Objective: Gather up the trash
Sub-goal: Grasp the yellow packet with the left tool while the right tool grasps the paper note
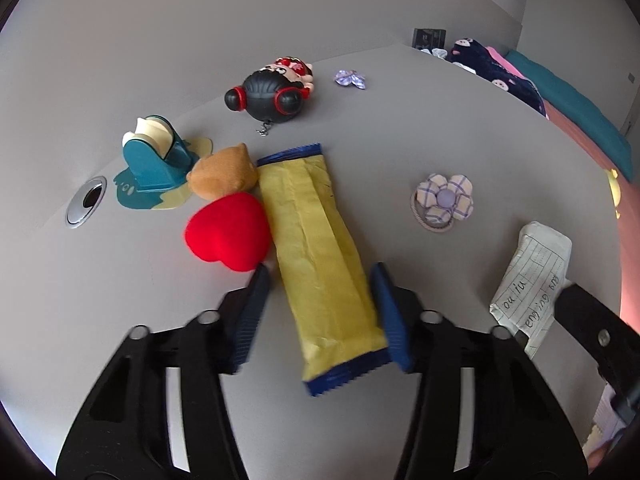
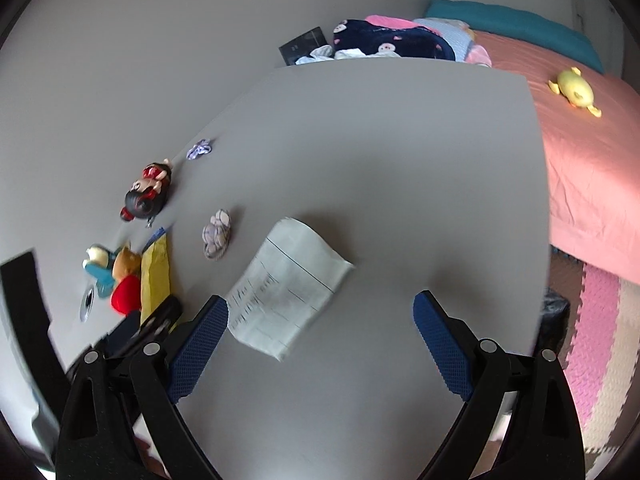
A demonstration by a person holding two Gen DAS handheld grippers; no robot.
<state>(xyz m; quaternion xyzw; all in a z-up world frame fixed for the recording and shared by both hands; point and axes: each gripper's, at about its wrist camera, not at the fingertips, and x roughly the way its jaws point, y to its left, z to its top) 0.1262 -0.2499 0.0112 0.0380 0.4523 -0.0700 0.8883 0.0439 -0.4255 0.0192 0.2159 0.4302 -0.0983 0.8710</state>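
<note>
A long yellow snack wrapper (image 1: 320,248) with blue ends lies flat on the grey table (image 1: 400,128). My left gripper (image 1: 320,280) is open, its blue pads on either side of the wrapper's near half, the right pad touching its edge. A folded sheet of lined paper (image 2: 286,286) lies on the table just beyond my right gripper (image 2: 320,312), which is open and empty. The paper also shows in the left wrist view (image 1: 532,276), and the wrapper in the right wrist view (image 2: 156,272).
A red heart plush (image 1: 228,232), a brown bear plush (image 1: 224,170), a teal tape dispenser (image 1: 154,156), a doll head (image 1: 272,88), a checked fabric flower (image 1: 442,202) and a small bow (image 1: 350,79) lie around. A pink bed (image 2: 592,148) stands right of the table.
</note>
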